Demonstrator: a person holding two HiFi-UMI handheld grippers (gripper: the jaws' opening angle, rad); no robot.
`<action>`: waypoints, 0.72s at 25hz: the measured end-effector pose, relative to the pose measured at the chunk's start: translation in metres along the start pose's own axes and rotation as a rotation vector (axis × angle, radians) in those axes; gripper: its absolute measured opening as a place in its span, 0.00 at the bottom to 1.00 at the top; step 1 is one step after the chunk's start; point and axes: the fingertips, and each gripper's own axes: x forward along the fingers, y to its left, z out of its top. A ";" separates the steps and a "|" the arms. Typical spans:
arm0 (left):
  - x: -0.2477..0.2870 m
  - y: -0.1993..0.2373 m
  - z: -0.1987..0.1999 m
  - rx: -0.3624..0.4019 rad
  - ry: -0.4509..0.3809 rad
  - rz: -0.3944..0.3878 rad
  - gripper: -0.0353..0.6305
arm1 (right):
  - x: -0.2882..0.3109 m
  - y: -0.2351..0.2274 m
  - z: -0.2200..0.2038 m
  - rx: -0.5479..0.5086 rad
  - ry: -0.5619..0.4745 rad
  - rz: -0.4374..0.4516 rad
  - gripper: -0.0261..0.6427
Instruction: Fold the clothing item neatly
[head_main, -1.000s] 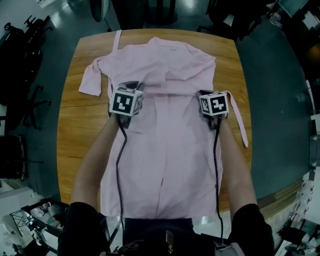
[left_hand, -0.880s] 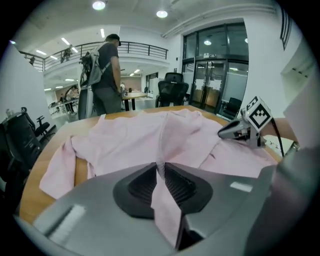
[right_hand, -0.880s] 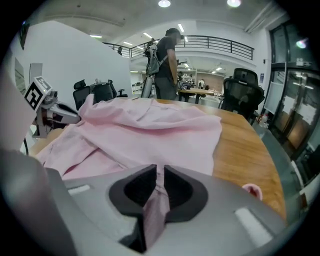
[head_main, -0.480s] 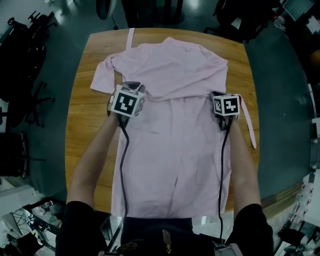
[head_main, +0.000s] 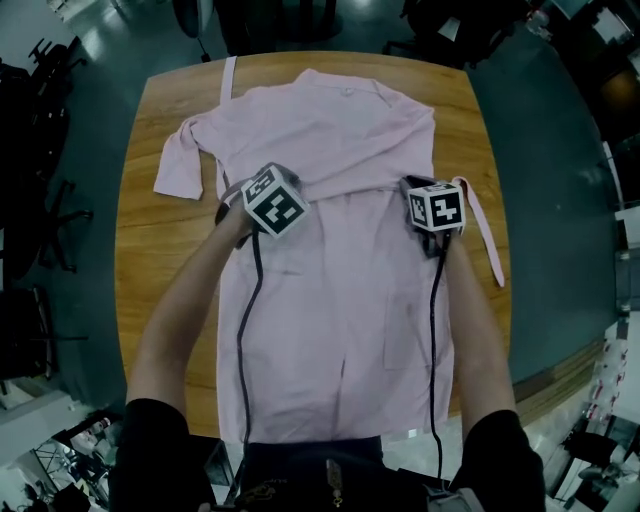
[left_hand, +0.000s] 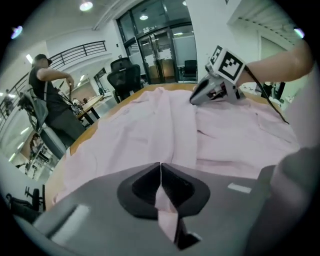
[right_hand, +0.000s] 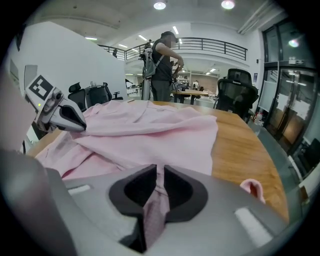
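Observation:
A pink garment (head_main: 335, 270) lies spread flat on the wooden table (head_main: 150, 260), collar at the far end and a short sleeve (head_main: 178, 165) out to the left. A cloth strap (head_main: 485, 235) trails off its right side. My left gripper (head_main: 240, 192) sits on the garment's left edge at waist height. Its jaws have just been closing, and in the left gripper view they (left_hand: 161, 172) stand shut on a pinch of pink cloth. My right gripper (head_main: 416, 187) is at the right edge, level with the left, and stays shut (right_hand: 156, 175) on a fold of the same cloth.
Another strap (head_main: 228, 78) hangs over the table's far left edge. Bare wood (right_hand: 245, 145) shows on both sides of the garment. Black office chairs (right_hand: 240, 92) stand round the table, and a person (right_hand: 162, 65) stands beyond it.
The left gripper rolled, dipped onto the cloth, and its jaws came together on the left edge. The right gripper kept its place and its grip.

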 end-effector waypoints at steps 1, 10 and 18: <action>-0.001 0.009 0.002 -0.031 -0.013 0.013 0.07 | 0.000 0.000 0.000 -0.002 -0.003 0.002 0.11; -0.008 0.111 0.002 -0.268 -0.113 0.212 0.07 | 0.000 0.000 -0.003 -0.007 -0.004 0.011 0.11; 0.020 0.110 -0.012 -0.320 -0.118 0.196 0.19 | 0.001 -0.012 -0.003 -0.004 0.010 0.024 0.11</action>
